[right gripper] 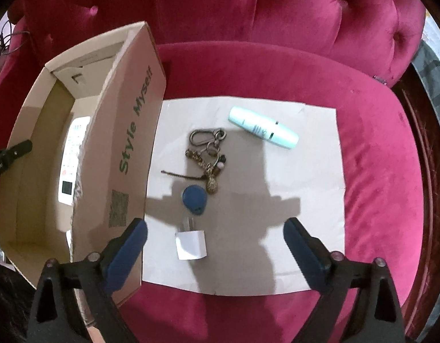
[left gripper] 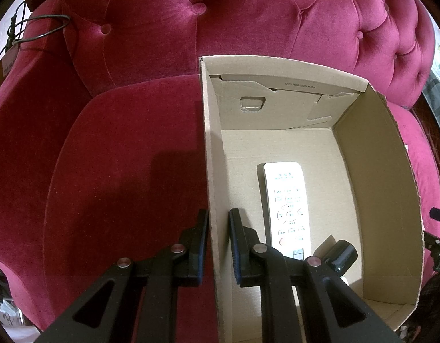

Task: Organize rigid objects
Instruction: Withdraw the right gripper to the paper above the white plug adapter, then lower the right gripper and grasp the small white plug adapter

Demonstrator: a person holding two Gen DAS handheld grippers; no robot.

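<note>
An open cardboard box (left gripper: 385,171) stands on a red velvet armchair, and my left gripper (left gripper: 218,214) is shut on its left wall, one finger inside and one outside. Inside lie a white remote (left gripper: 287,205) and a dark cylindrical object (left gripper: 341,253). In the right wrist view the box (right gripper: 128,143) stands to the left of a flat cardboard sheet (right gripper: 305,200). On the sheet lie a white charger cube (right gripper: 191,244), a blue key fob (right gripper: 195,200), a bunch of keyrings (right gripper: 208,154) and a mint-green tube (right gripper: 263,127). My right gripper (right gripper: 215,225) hangs open over the sheet, the charger cube between its fingers but nearer the left one, untouched.
The chair's tufted backrest (left gripper: 248,23) rises behind the box. A dark cable (left gripper: 40,28) loops over the left armrest. A dark wooden frame (right gripper: 420,143) borders the seat on the right. Bare red seat cushion (left gripper: 120,157) lies left of the box.
</note>
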